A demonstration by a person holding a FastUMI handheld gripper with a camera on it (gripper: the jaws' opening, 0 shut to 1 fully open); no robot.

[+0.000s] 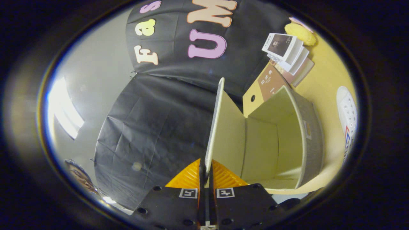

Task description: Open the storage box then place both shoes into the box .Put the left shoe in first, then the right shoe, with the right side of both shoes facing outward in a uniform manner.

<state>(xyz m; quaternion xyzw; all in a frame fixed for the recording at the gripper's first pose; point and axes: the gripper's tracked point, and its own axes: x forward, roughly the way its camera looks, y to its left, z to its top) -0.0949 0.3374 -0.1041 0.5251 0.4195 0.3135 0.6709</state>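
While rolled sideways, the gripper (pixel 206 172) has its jaws clenched on the storage box (pixel 287 134) lid (pixel 214 127).

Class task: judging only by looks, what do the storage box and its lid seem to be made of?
Storage box: probably stiff board covered in grey fabric; flat panels, matte pale lining. Lid: seemingly the same board, a thin rigid panel with a finely textured edge, pinched between the gripper jaws.

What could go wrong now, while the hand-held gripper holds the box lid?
1. The hand-held gripper pinches only the thin edge of the lid; it may slip out and fall shut.
2. Swinging the lid further could push the box into the books just behind it.
3. The shoe lies close beside the box and could be knocked.
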